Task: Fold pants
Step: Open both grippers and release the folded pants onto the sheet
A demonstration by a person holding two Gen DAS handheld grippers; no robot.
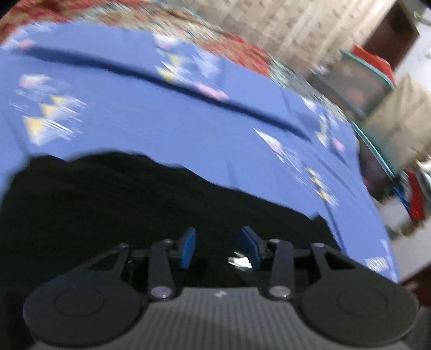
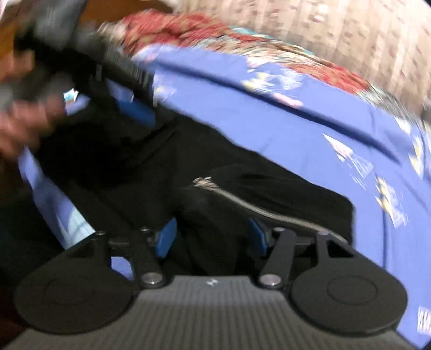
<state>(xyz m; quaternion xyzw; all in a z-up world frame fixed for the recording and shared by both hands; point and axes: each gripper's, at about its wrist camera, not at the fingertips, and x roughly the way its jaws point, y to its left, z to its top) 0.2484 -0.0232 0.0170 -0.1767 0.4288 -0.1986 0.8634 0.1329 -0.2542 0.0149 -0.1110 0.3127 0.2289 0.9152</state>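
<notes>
Black pants (image 1: 129, 204) lie on a blue patterned sheet (image 1: 161, 113). Both views are blurred by motion. My left gripper (image 1: 215, 242) is open just above the black cloth, nothing between its blue pads. In the right wrist view the pants (image 2: 269, 188) show a metal zipper (image 2: 242, 204) running to the right. My right gripper (image 2: 212, 234) is open with a fold of the black cloth between its fingers. The left gripper (image 2: 129, 107) and the hand holding it show at upper left of the right wrist view, over the pants.
The blue sheet (image 2: 296, 126) covers a bed with a red floral blanket (image 1: 242, 53) at its far side. A curtain (image 1: 296, 24) hangs behind. Boxes and red items (image 1: 363, 78) stand off the bed's right edge.
</notes>
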